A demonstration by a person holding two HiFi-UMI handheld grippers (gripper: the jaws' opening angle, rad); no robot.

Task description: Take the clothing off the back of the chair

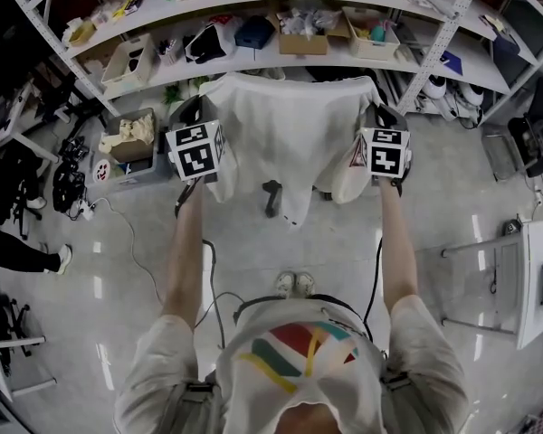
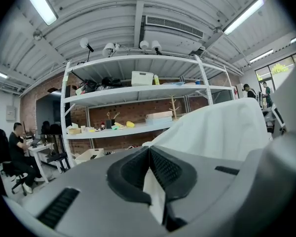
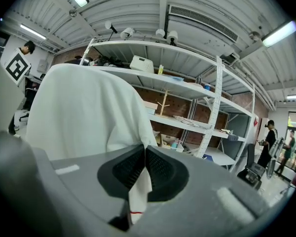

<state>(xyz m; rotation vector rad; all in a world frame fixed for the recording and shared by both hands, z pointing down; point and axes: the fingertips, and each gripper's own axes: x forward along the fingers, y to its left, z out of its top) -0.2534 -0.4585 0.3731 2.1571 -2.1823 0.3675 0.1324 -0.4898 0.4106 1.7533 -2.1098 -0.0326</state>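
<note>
Head view: white clothing (image 1: 290, 134) lies draped over the back of the chair (image 1: 271, 197), spread wide between the two grippers. Of the chair only a dark leg shows below the hem. Left gripper (image 1: 192, 108) is at the garment's left shoulder edge and right gripper (image 1: 378, 112) at its right edge, both arms stretched forward. A shelf rack (image 1: 253, 61) loaded with boxes and bags stands just behind the chair. The person's shoes (image 1: 294, 284) are on the pale floor, short of the chair.

Left gripper view: the jaws are pressed together on a fold of the white cloth — the fabric runs down between the dark ribbed pads (image 2: 163, 169) and out below them. The rest of the garment rises to the right, in front of the brick wall and shelving.

Right gripper view: same result — the pads (image 3: 160, 169) are clamped on a narrow strip of the white fabric, which hangs out beneath them. The bulk of the garment fills the left of the view.
</note>
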